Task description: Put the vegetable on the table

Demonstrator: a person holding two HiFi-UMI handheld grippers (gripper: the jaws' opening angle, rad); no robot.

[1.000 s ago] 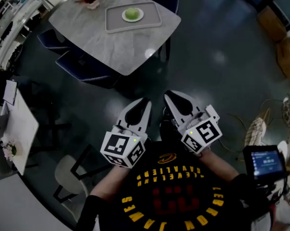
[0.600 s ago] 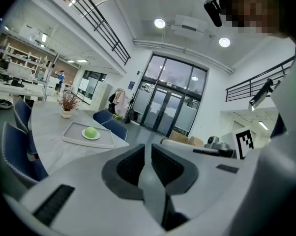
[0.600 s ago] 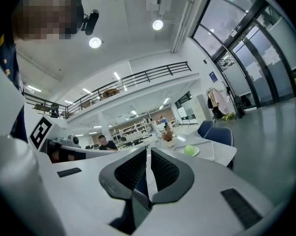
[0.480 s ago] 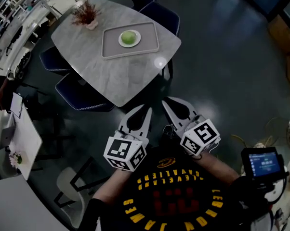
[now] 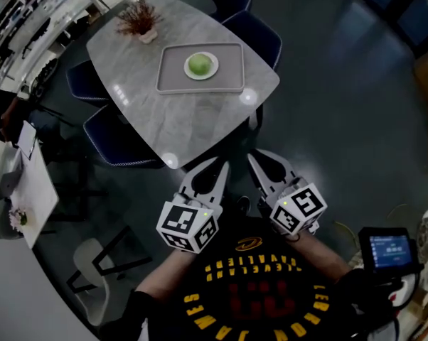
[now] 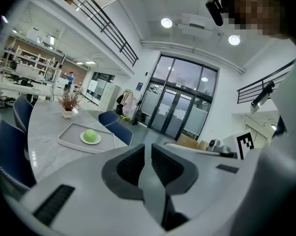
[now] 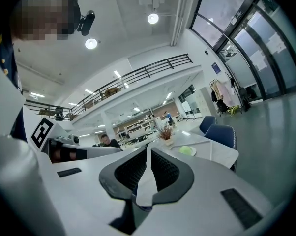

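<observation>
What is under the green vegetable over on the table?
A small white plate, which lies in a grey tray on the table. The vegetable covers the plate's middle, so only its rim shows.

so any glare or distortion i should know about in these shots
Head view: dim, with bright glare spots on the marble table. Left gripper view and right gripper view: brighter, strong fisheye bending toward the edges, dark vignetted corners.

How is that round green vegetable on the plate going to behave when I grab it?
The green vegetable looks round, so it may roll off its plate if nudged. The plate seems loose on the tray and could slide. Its smooth-looking skin might slip under a pinch.
</observation>
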